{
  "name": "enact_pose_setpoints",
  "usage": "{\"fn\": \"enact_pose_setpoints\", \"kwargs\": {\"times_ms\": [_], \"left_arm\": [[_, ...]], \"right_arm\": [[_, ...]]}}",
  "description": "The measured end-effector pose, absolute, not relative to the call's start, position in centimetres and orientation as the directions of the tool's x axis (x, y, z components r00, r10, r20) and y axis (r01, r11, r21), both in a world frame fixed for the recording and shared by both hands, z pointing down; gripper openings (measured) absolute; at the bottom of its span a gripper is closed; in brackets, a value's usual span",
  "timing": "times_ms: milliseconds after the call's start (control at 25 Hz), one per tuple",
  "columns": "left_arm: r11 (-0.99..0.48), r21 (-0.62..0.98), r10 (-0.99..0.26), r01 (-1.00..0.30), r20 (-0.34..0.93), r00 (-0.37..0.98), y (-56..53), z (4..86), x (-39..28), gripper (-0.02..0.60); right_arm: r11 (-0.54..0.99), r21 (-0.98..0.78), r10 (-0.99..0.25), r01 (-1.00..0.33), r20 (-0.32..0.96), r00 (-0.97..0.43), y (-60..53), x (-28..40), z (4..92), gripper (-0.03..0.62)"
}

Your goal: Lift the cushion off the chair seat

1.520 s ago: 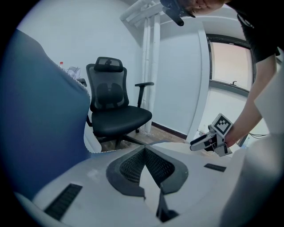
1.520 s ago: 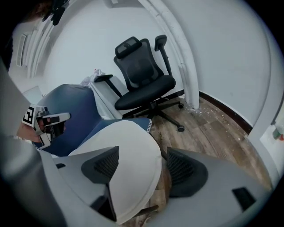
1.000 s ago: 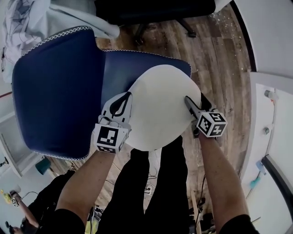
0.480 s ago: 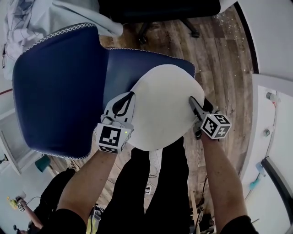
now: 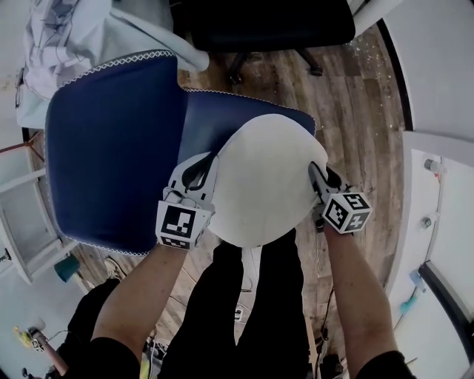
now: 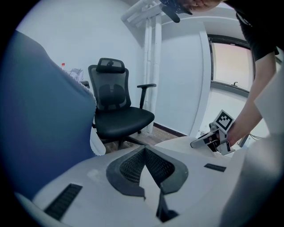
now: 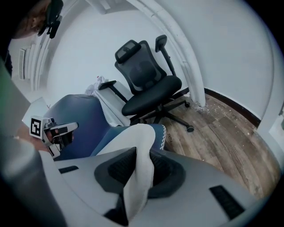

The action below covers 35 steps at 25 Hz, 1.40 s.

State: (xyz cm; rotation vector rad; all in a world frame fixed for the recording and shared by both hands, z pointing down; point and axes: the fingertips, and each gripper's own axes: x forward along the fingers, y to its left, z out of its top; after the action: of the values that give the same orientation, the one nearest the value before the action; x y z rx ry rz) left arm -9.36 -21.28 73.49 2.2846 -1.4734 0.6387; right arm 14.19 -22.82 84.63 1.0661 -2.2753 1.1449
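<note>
A round white cushion (image 5: 263,181) lies over the seat of a dark blue chair (image 5: 111,148) with white-stitched edging. My left gripper (image 5: 204,174) is shut on the cushion's left rim; in the left gripper view the white fabric (image 6: 148,177) is pinched between the dark pads. My right gripper (image 5: 317,178) has just been closing, and its jaws now pinch the right rim, with a fold of cushion (image 7: 140,173) standing between the pads. Each gripper shows in the other's view: the right gripper (image 6: 213,139) and the left gripper (image 7: 53,131).
A black office chair (image 5: 259,22) stands just beyond the blue chair on the wooden floor (image 5: 348,96). A white cloth (image 5: 67,37) hangs at the upper left. A white counter (image 5: 437,192) runs along the right. The person's legs (image 5: 252,296) stand against the seat's front.
The right jaws have closed onto the cushion's right rim. Both grippers and the cushion have come up a little from the seat.
</note>
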Motion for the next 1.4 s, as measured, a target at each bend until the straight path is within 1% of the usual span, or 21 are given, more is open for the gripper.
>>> {"fn": "enact_pose_setpoints", "kwargs": {"times_ms": [320,520,800,1000,1280,1400], "left_arm": [[-0.391,0.033,-0.776,-0.92,0.525,0.349,-21.4,71.3,-11.5,0.005],[-0.394,0.013,-0.778,-0.919,0.528,0.341,-20.4,69.2,-11.6,0.005],[-0.387,0.003,-0.805,-0.922,0.486,0.34,-20.2,63.8,-12.9,0.005],[-0.391,-0.021,-0.83,-0.92,0.442,0.342,-20.1,59.9,-14.4,0.005],[-0.417,-0.092,-0.835,-0.904,0.431,0.341,-19.7,56.5,-16.1,0.005],[-0.405,-0.099,-0.84,-0.909,0.434,0.327,-19.5,55.7,-16.9,0.005]], "right_arm": [[0.401,-0.503,-0.48,-0.766,0.597,-0.643,-23.5,12.4,81.1,0.058],[0.408,-0.501,-0.488,-0.763,0.587,-0.646,-22.7,11.9,78.5,0.055],[0.427,-0.469,-0.496,-0.773,0.594,-0.634,-22.3,9.9,74.2,0.055],[0.487,-0.431,-0.508,-0.76,0.568,-0.648,-22.3,7.6,70.4,0.055],[0.5,-0.429,-0.516,-0.752,0.55,-0.657,-21.6,5.8,66.6,0.054],[0.513,-0.421,-0.52,-0.748,0.541,-0.661,-21.6,5.4,65.3,0.054]]}}
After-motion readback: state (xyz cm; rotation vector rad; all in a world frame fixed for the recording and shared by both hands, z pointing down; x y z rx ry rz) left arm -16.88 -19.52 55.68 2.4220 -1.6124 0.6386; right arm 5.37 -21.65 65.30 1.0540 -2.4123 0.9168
